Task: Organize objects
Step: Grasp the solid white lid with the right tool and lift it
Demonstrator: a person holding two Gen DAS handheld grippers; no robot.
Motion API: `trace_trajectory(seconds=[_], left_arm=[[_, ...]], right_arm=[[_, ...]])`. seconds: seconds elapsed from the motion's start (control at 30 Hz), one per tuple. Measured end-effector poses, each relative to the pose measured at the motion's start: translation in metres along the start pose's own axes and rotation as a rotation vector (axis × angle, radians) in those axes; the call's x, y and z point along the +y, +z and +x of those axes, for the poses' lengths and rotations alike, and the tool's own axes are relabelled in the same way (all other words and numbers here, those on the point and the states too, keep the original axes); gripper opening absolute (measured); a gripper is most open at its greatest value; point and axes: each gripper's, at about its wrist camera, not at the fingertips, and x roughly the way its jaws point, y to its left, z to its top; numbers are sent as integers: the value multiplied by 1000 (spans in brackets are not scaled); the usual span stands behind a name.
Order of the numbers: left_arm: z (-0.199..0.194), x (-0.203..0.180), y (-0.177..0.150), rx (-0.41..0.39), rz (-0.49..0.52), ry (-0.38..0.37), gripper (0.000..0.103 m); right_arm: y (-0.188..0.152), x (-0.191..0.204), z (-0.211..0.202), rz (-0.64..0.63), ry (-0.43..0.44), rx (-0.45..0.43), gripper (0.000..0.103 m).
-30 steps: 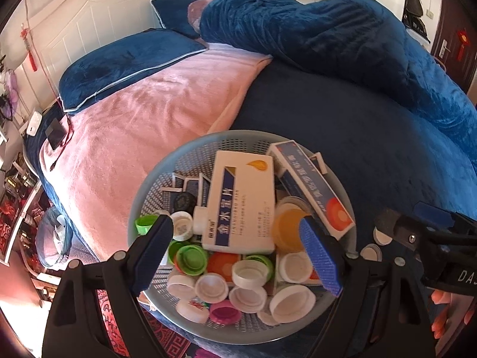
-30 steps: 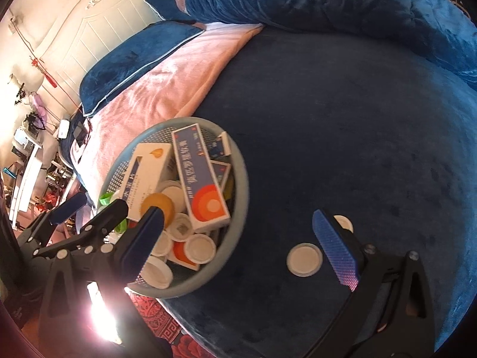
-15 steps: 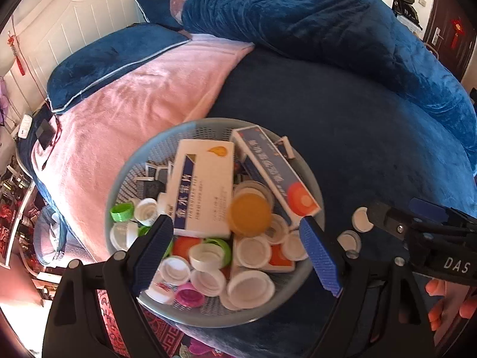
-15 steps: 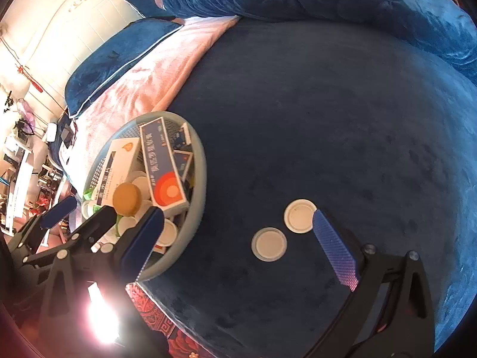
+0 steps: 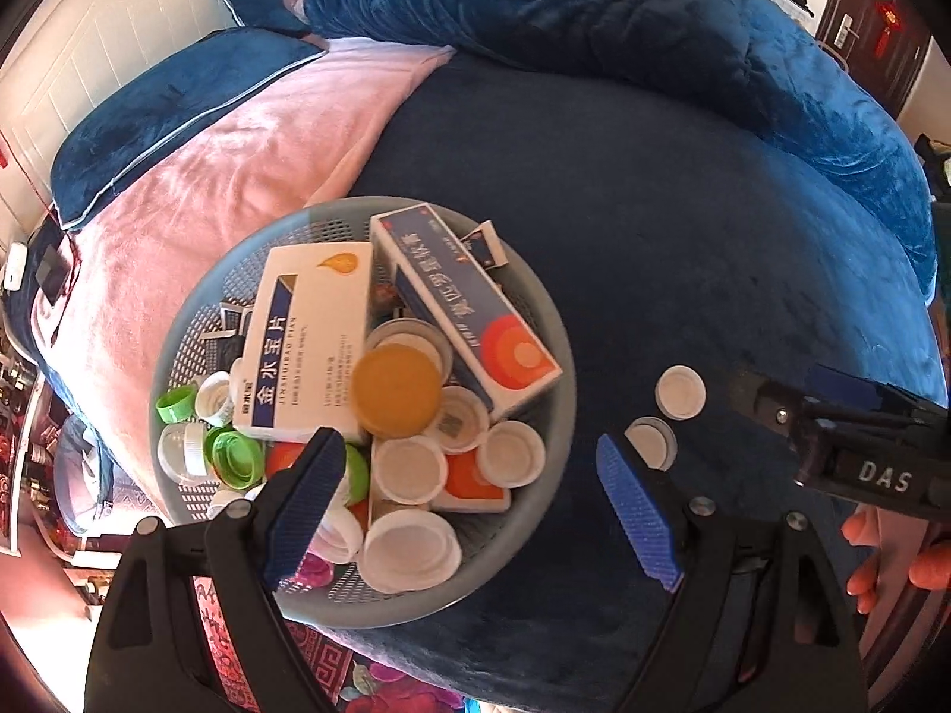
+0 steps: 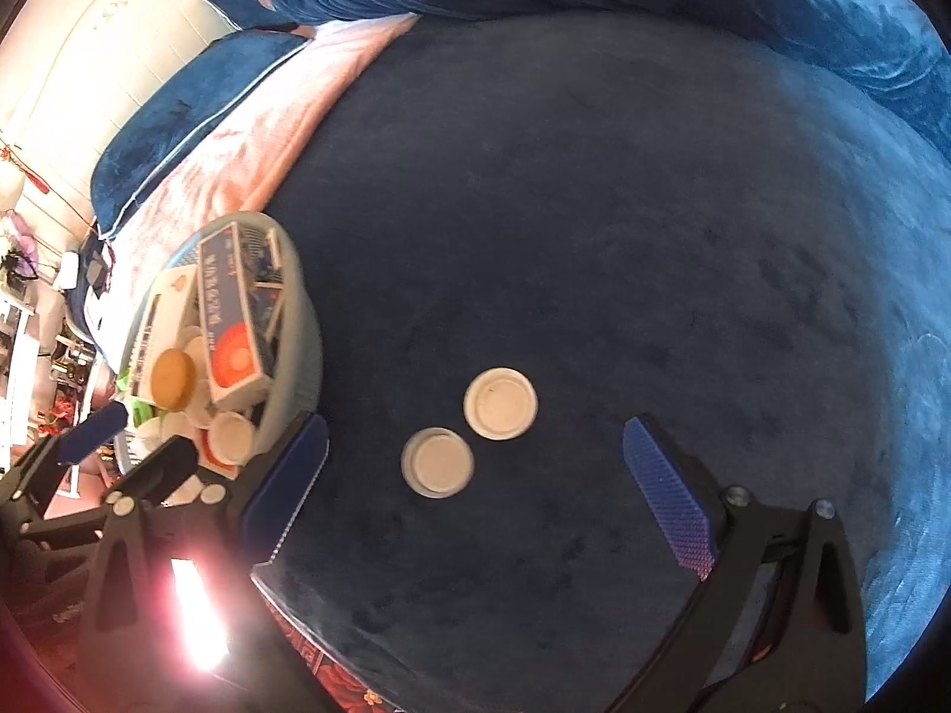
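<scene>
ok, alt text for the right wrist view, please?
Two round white plastic caps lie side by side on a dark blue velvet bedspread, between the open blue-padded fingers of the right hand-held gripper. At left, a grey round plastic basket holds medicine boxes and more caps.

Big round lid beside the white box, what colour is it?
Orange-yellow lid, clearest in left wrist view.
</scene>
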Motion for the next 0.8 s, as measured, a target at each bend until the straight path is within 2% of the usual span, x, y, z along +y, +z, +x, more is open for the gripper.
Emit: trace_trajectory(seconds=[0.3, 0.47, 0.63, 0.8], left_arm=[[1, -11, 2, 7, 20, -26, 88], [-1, -24, 2, 2, 74, -39, 88], [1, -22, 1, 8, 79, -41, 88], [2, -20, 0, 15, 76, -64, 88]], right_arm=[[8, -12, 29, 26, -44, 57, 101], [10, -18, 47, 37, -72, 91, 101], [12, -26, 63, 57, -109, 117, 101], [17, -24, 74, 64, -103, 122, 101]])
